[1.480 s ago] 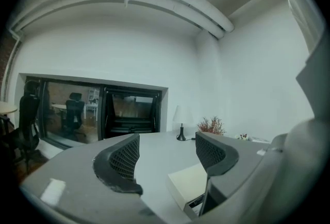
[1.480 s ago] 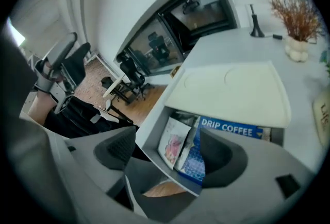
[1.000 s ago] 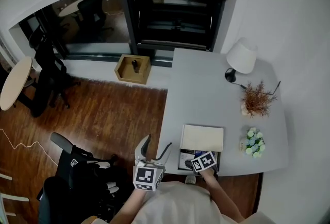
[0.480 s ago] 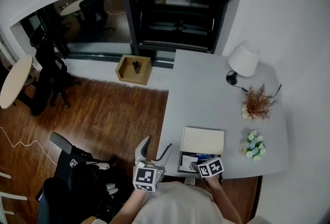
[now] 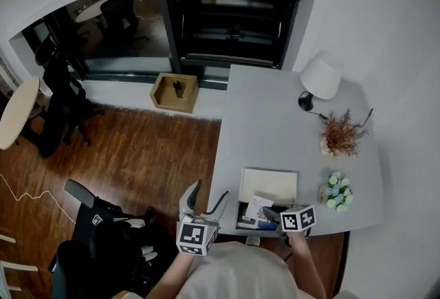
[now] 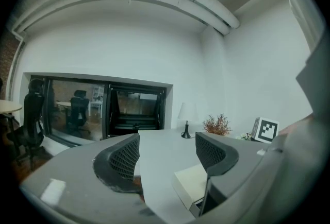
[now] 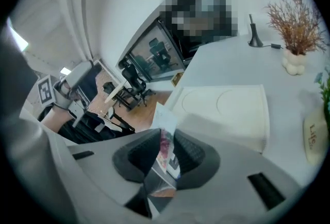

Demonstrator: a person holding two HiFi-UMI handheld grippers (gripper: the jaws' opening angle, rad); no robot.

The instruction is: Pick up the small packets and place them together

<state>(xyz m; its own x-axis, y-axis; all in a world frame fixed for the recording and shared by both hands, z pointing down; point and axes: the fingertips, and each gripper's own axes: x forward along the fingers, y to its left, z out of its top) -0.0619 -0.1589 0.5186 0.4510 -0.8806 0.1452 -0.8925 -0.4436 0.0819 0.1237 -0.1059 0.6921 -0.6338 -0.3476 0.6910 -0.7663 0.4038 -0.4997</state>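
The right gripper [image 7: 167, 152] has its jaws closed onto one small packet [image 7: 163, 124] (white, with pink print). It holds the packet just above the open near end of the cream-lidded box [image 5: 269, 185], at the near edge of the desk [image 5: 275, 119]. The left gripper [image 6: 167, 152] has its jaws apart with nothing between them, off the desk's near left corner. Judged status: pickup of one packet is complete; placement is outstanding. Further packets appear to lie in the box, and no gathered group is visible on the desk.
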